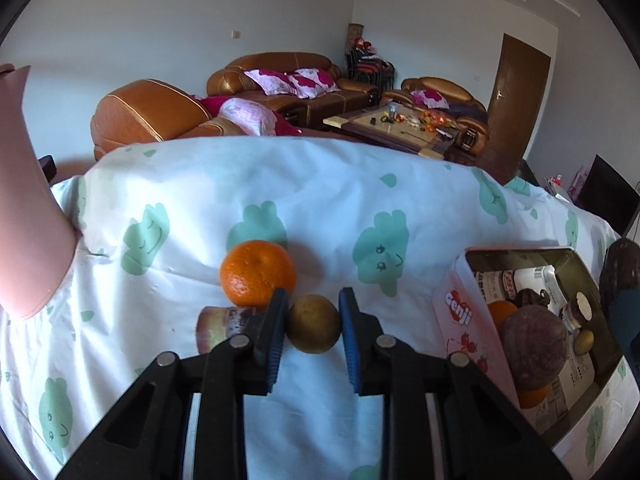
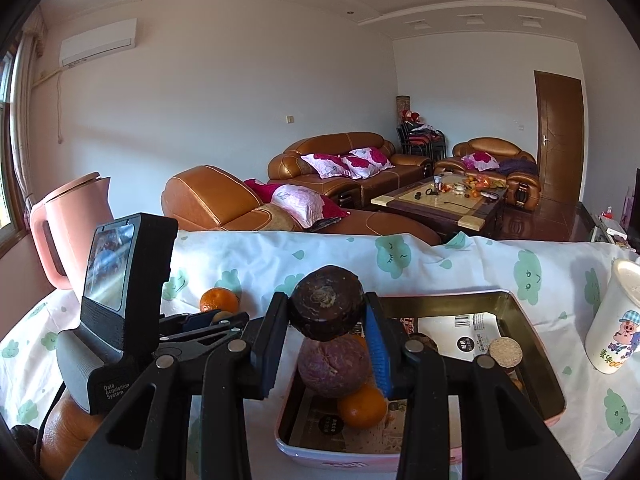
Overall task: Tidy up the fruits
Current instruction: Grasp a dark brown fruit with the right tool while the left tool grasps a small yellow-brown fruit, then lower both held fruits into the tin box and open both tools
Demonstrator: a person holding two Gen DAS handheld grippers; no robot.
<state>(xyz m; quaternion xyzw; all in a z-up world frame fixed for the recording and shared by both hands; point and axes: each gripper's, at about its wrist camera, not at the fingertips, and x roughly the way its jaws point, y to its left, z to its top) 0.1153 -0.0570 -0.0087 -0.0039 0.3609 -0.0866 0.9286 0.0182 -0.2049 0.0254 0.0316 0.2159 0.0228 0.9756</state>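
The right hand-held gripper [image 2: 326, 316] holds a dark fruit [image 2: 326, 304] directly above the tin [image 2: 536, 344], while the left hand-held gripper [image 1: 313, 320] brackets, perhaps grips, a yellow fruit [image 1: 313, 325] on the bench [image 1: 280, 184].

A dark passion fruit [image 2: 326, 308] hangs above the fruit-filled tin [image 2: 536, 344]; a yellowish fruit [image 1: 313, 323] lies on cloth.

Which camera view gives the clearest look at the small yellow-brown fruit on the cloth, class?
The left wrist view. There the yellow-brown fruit sits large and central between the left claw's fingers, below the orange. In the right wrist view only a sliver of it peeks out behind the left claw.
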